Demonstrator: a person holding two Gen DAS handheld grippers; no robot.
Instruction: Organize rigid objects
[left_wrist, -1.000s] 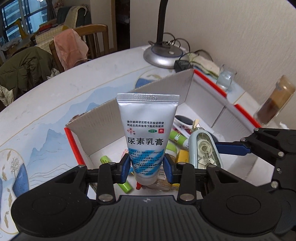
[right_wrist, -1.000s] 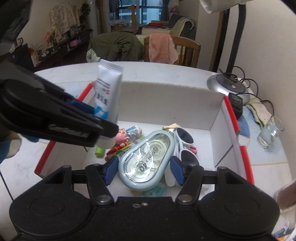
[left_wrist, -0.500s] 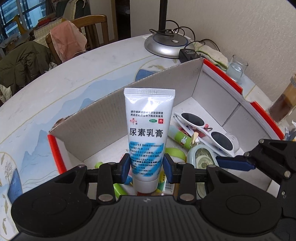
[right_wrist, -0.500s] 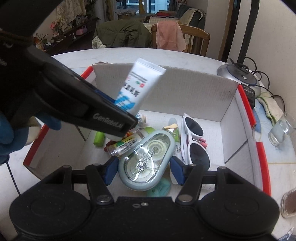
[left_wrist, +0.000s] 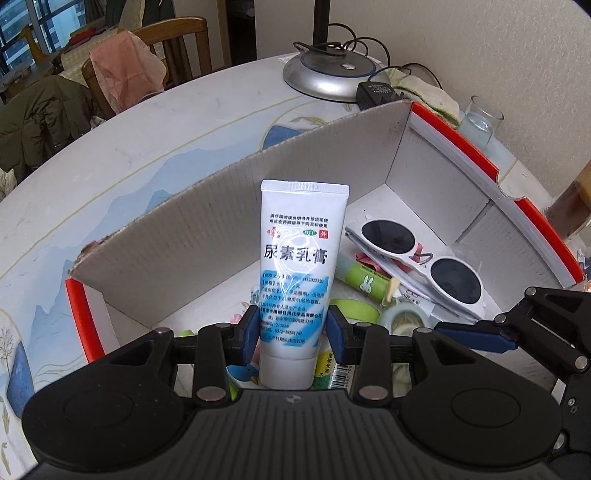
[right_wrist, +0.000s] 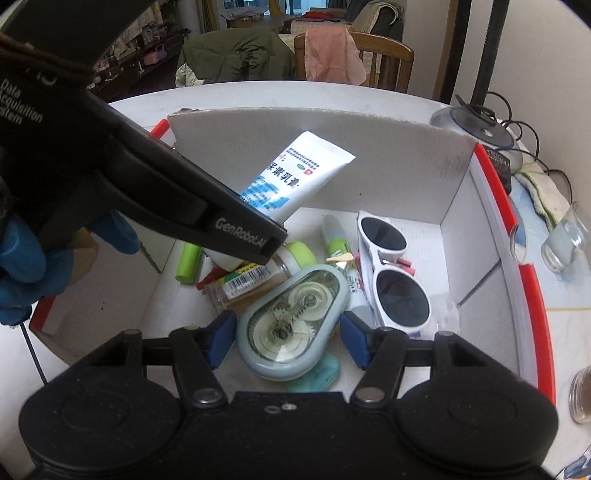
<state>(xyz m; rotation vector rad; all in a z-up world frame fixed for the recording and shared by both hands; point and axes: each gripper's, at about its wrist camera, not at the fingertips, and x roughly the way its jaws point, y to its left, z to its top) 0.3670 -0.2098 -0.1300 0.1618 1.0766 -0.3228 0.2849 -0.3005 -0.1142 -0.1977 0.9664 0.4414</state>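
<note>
Two grippers worked over one round table (left_wrist: 184, 147), white with blue painted scenery. On it stood a white cardboard box (left_wrist: 207, 236) with red edges, its tall back flap upright and its floor littered with small things. A silver lamp base (left_wrist: 328, 74) sat beyond the box, and a drinking glass (left_wrist: 480, 122) stood outside its right wall.

The left gripper (left_wrist: 291, 332), held by a hand in a blue glove (right_wrist: 14, 280), hung above the left half of the box, pointing steeply down. Its jaws stood narrow, the blue pads pressed on the lower part of a white cream tube (left_wrist: 299, 266). The tube's cap was nearest the camera and its crimped end pointed toward the back flap, clear of the floor.

The right gripper (right_wrist: 288, 332) hung over the near middle of the box, its jaws about half wide. Between them was a pale grey correction-tape dispenser (right_wrist: 295, 314), clear face up, with a pad close against each long side; they appeared to grip it. Whether it touched the things beneath could not be told.

White-framed sunglasses (left_wrist: 417, 258) lay lenses up on the right of the floor. Left of them lay a green stick with a rabbit print (left_wrist: 364, 282), and near the dispenser's far end a small bottle with a barcode label (right_wrist: 243, 284) lay on its side.
</note>
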